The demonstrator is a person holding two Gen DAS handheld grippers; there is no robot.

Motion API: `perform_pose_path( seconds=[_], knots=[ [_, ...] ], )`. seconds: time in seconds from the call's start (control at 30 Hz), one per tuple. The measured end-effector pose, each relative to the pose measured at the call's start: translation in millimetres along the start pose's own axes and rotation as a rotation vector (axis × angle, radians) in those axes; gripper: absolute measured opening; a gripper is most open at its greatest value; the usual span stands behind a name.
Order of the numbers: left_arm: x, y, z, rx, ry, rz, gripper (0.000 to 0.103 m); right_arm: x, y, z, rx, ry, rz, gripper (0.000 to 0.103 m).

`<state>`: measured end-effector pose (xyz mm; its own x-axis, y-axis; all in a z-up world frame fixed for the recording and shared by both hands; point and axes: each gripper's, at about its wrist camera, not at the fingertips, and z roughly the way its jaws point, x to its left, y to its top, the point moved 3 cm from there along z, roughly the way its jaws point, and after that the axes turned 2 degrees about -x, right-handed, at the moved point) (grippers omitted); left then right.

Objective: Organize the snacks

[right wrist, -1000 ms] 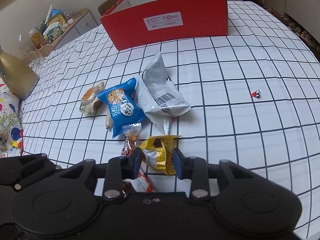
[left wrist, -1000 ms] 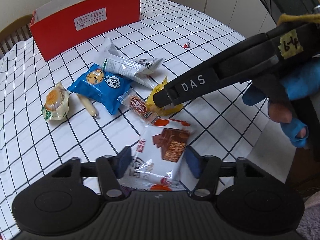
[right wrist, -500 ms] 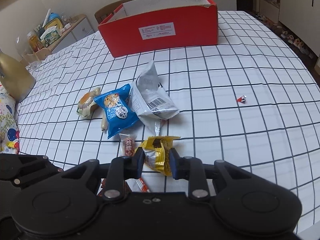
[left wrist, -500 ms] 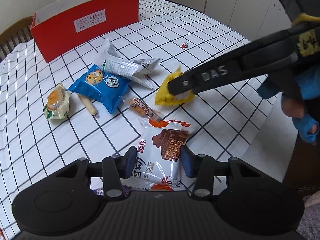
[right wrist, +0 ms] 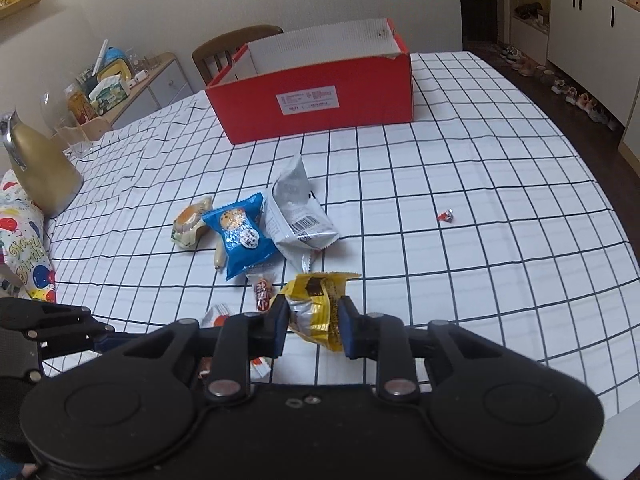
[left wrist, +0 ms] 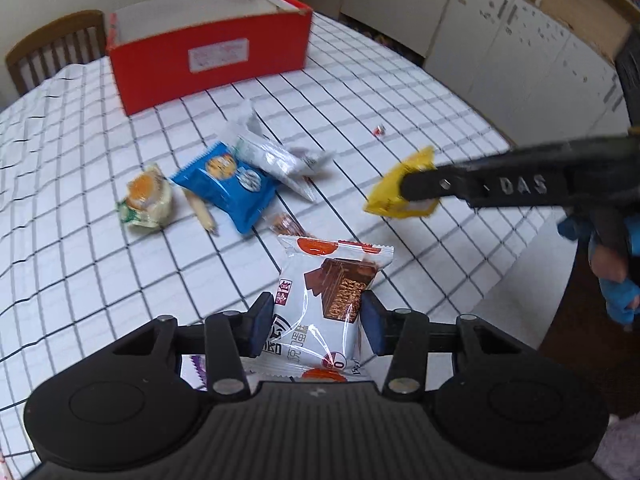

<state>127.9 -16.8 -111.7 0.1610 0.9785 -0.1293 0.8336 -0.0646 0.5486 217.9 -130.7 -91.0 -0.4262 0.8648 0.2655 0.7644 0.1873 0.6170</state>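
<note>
Snacks are up in both hands at once. The left hand-held gripper [left wrist: 313, 322] is clamped on the white chocolate-wafer packet [left wrist: 320, 308], and the right hand-held gripper [right wrist: 313, 325] is pinched onto the yellow packet [right wrist: 316, 308], which looks lifted clear of the tabletop [right wrist: 460, 184]. The red box [right wrist: 316, 92] sits open at the far side, well apart from both loads, and I'd guess that's where they're headed.

Here's the worry: both grips are on soft, crinkly film. The wafer packet is held by its lower part with most of its length sticking out forward, so a quick swing could let it slide out from the pads. The yellow packet is squeezed and crumpled, caught near one end, and it could twist loose on the way across.

Still on the cloth: the blue cookie packet [right wrist: 240, 236] overlapping the silver pouch [right wrist: 298, 216], a round cake in clear wrap [right wrist: 191, 222], a thin sausage stick [right wrist: 219, 258] half tucked under the blue one, a small red-and-white candy bar [right wrist: 262, 292], and one tiny red sweet [right wrist: 446, 216] off alone to the right. A low carry toward the box could drag through that cluster and scatter it. With two arms going to one box, they may also crowd each other at the rim.
</note>
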Motion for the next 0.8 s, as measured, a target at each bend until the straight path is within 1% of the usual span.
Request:
perform_pose_path(
  seconds=[0.2,0.33,0.53,0.8],
  knots=[
    [10.7,16.3,-17.6,-0.043,0.039,-0.066,0.046,3.2,8.3,-17.0,-0.034,-0.006,0.002,0.025],
    [16.5,28.9,-28.2,-0.071,0.049,-0.102,0.046,6.9,16.2,-28.2,-0.054,0.003,0.001,0.025],
    [20.8,49.6,-39.1,-0.116,0.066,-0.119,0.046,13.5,31.2,-41.8,-0.087,0.005,-0.025,0.025],
    [27.3,83.9,-49.8,-0.178,0.094,-0.128,0.046,23.2,62.3,-52.5,-0.15,0.002,-0.088,0.025]
  ],
)
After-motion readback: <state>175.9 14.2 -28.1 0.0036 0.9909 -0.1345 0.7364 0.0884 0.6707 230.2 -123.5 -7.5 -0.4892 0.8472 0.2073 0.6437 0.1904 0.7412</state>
